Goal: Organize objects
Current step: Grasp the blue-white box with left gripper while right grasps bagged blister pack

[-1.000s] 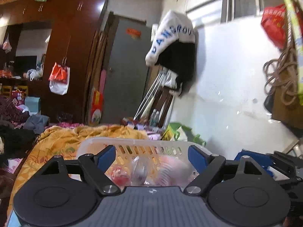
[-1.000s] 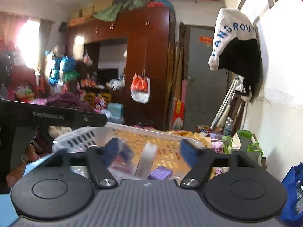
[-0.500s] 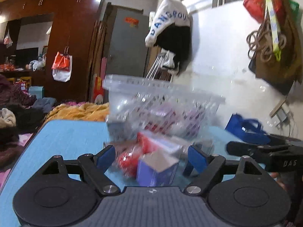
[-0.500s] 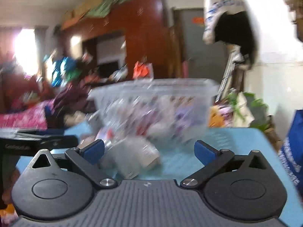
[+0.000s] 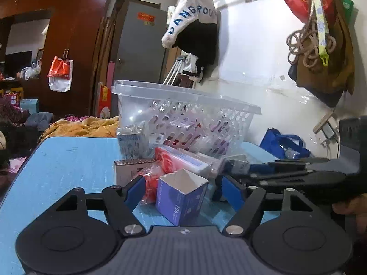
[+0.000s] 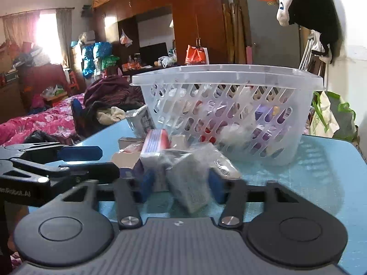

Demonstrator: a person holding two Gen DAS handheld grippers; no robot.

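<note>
As both tongs close, a purple box (image 5: 181, 197) sits between the left (image 5: 182, 189).

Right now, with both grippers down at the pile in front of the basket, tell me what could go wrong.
1. The right gripper is closing on a grey packet that stands tilted; it may twist or slip out.
2. The left gripper is closing around an open purple box; its thin torn walls could crush.
3. Both grippers work close together in one crowded pile, so they may bump or knock the red packet aside.
</note>
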